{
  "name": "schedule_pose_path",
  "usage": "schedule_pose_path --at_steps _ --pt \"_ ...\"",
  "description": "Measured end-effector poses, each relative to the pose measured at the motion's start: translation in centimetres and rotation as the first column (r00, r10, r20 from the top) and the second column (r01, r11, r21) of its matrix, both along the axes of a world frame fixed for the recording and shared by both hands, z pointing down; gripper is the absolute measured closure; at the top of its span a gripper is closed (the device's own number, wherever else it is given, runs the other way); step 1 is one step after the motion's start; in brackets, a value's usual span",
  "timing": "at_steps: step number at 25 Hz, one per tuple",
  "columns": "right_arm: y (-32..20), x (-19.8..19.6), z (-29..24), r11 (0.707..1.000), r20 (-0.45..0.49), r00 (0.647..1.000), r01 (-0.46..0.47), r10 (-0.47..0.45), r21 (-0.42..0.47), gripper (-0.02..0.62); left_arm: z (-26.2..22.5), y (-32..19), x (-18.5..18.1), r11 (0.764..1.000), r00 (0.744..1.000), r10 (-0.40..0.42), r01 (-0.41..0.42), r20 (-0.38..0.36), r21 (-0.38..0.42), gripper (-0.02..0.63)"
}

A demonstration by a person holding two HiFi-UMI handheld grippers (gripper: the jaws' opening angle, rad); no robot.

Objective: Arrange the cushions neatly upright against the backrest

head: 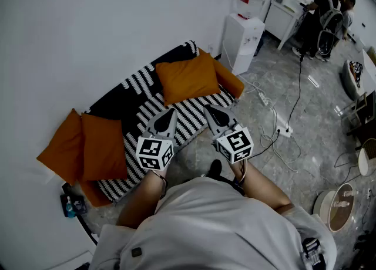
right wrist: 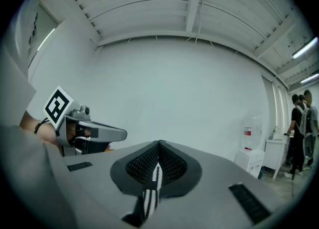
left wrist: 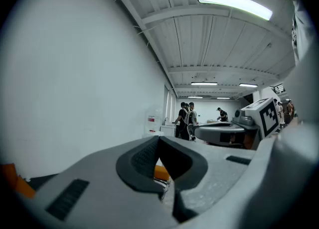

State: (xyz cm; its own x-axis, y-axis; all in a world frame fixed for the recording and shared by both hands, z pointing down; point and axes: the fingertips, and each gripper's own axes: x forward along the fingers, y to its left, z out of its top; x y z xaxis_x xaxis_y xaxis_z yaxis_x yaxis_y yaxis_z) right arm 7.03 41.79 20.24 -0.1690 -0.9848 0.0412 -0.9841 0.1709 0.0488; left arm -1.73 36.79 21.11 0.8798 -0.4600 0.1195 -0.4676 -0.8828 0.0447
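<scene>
Hovering level before the striped sofa (head: 130,95), left gripper (head: 171,112) and right gripper (head: 208,110) are both closed and empty. Orange cushions (head: 187,78) slump along its backrest and ends. A shallow pinch of soft fabric could slip, toppling one floorward.

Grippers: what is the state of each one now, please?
Left gripper: closed, holding nothing.
Right gripper: closed, holding nothing.
</scene>
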Motion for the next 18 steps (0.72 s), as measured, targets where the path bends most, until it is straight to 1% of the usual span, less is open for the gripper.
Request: schedule_pose_path --at_steps 3,10,15,18 --pt "-0.2 0.1 0.2 1.000 -0.006 1.000 0.010 -0.010 0.003 0.574 0.0 -0.2 0.1 1.000 1.000 -0.002 0.002 -0.005 0.000 0.597" --pt "-1.5 0.6 0.7 0.999 -0.015 0.999 0.032 -0.033 -0.020 0.574 0.2 -1.3 1.0 1.000 1.000 0.000 0.000 0.002 -0.001 0.597" --pt "-2.2 1.7 1.4 0.997 0.019 0.997 0.076 -0.076 -0.023 0.574 0.5 -2.1 2.6 1.000 1.000 0.006 -0.006 0.002 -0.013 0.597" --pt "-2.8 3.1 1.8 0.996 0.005 0.997 0.080 -0.080 -0.036 0.574 0.7 -2.7 4.2 1.000 1.000 0.009 -0.009 0.008 -0.015 0.597"
